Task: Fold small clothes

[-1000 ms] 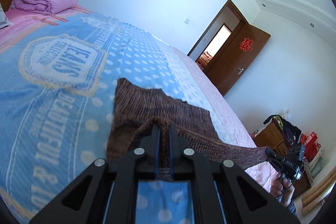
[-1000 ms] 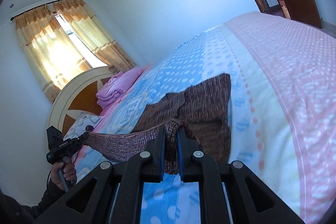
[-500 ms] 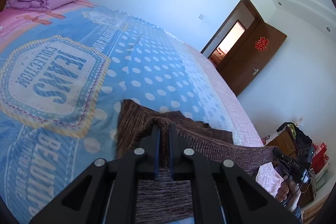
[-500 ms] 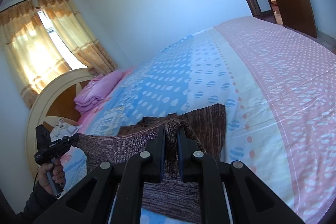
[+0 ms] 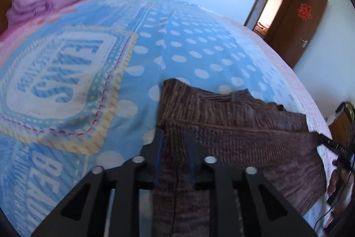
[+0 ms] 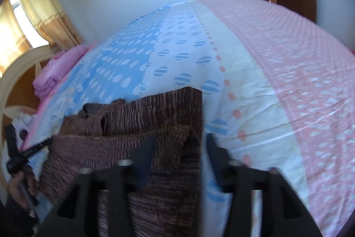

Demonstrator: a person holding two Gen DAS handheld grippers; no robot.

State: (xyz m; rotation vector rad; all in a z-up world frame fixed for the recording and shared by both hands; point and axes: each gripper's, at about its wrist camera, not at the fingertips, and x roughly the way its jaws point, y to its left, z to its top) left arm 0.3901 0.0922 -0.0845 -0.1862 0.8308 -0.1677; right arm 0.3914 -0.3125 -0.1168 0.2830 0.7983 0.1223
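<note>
Bedroom, white walls, a brown door (image 5: 297, 21) ajar on the far side, yellow curtain (image 6: 42, 8) by the window. Bed (image 6: 299, 72) fills both views – cover blue with white dots, a big printed badge (image 5: 64, 77) on the left, a pink dotted band on the right. Folded pink blanket (image 5: 46, 1) near the headboard.

Brown knit garment (image 5: 244, 126) lies on the bed near its front edge, on the blue dotted part; near half is folded over onto the far half, so a doubled edge runs across between the two tools. Far corners lie flat on the cover; a bunched bit, maybe a neckline, shows at the far edge.

Left tool (image 5: 174, 141) – jaws opening, a gap between the fingers, knit fabric lying between them; pads look off the cloth, though blur makes the contact hard to read. It sits at the garment's left end.

Right tool (image 6: 179, 148) – jaws opening, wider apart than the left; garment's right edge lies between the fingers, nearer the left finger, the right finger over bare cover. Not pressing the cloth.

Each view catches the other tool at the frame edge, held by a hand (image 6: 22, 188), tip at the garment's folded edge. Both frames motion-blurred.
</note>
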